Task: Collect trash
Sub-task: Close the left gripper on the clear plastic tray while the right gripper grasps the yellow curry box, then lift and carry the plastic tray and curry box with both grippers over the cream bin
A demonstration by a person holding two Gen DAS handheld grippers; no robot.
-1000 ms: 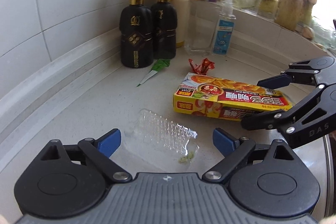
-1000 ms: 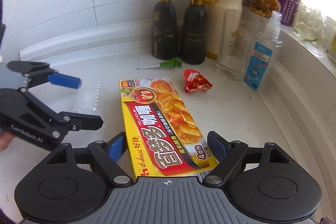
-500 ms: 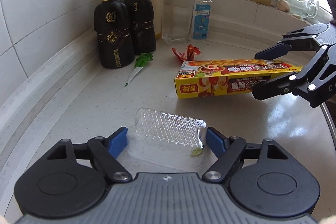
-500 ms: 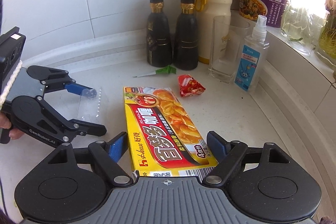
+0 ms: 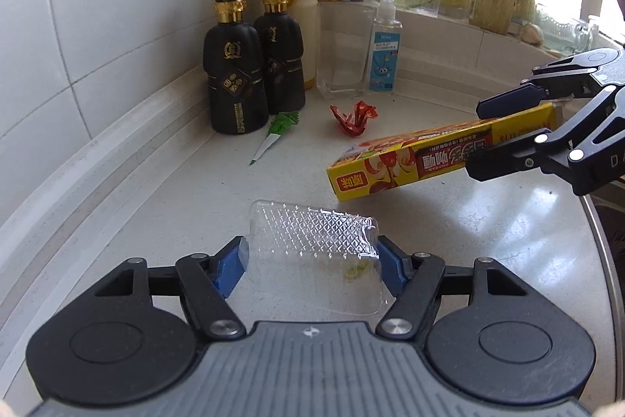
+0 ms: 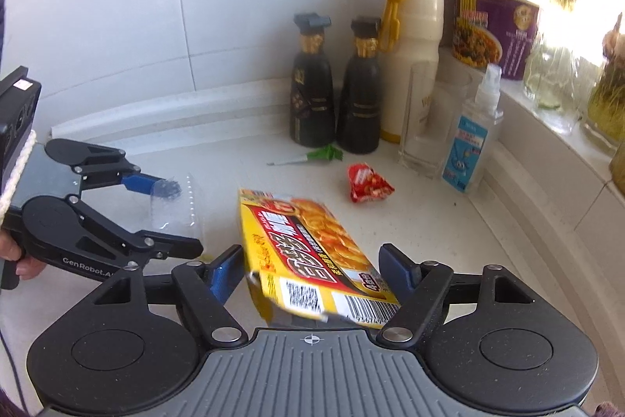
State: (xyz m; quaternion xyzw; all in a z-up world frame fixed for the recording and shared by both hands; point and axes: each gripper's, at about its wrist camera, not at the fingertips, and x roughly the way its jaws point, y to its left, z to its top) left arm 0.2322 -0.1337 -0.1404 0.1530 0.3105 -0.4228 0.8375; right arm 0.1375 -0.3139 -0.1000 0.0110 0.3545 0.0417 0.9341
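In the left wrist view, the left gripper [image 5: 310, 262] fills the lower frame, its jaws closing with both blue pads against the sides of a clear, ridged plastic tray [image 5: 312, 249] that sits between them at lower centre, its far edge tipped up off the pale stone counter [image 5: 156, 206]; at right of frame the right gripper [image 5: 504, 139] clasps one end of a flat yellow curry box [image 5: 410, 163], whose free end slants down toward the counter at centre; a crumpled red wrapper [image 5: 353, 116] and a small green-and-white wrapper [image 5: 277, 131] lie on the counter above centre, just before two black bottles [image 5: 254, 65]. In the right wrist view, the right gripper [image 6: 310, 274] occupies the lower frame, jaws closing on the yellow curry box [image 6: 300, 245], which juts from between the pads toward centre; the left gripper [image 6: 164, 213] at left of frame holds the clear plastic tray [image 6: 175, 206]; the red wrapper [image 6: 367, 182] lies right of centre.
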